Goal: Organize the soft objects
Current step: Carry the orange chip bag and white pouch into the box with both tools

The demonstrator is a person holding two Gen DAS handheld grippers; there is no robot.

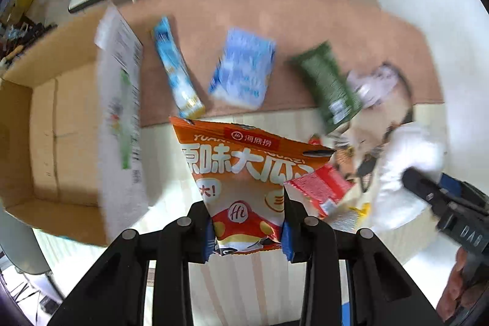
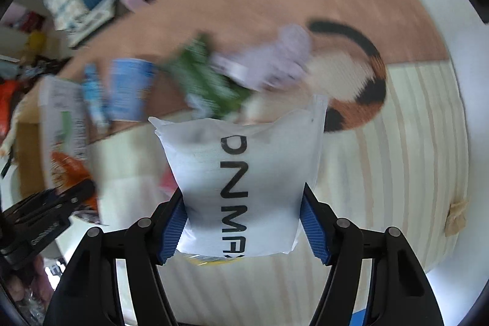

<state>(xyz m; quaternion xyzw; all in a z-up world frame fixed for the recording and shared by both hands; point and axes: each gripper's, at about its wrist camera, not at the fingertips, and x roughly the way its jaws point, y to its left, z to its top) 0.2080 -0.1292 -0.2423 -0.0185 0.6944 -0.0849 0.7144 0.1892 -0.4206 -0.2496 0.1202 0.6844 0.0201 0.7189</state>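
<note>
The left gripper (image 1: 247, 229) has its jaws clamped on the bottom edge of an orange snack bag (image 1: 244, 170), held above the pale floor just off the near edge of the pink mat (image 1: 305, 20), while the right gripper (image 2: 243, 229) pinches a white pouch (image 2: 244, 173) the same way. The open cardboard box (image 1: 45, 127) sits at the mat's left end, so it seems the likely drop spot. Each bag hangs from a thin seam; I'd keep both grips firm, carry the bags low over the box wall, and release one at a time.
</note>
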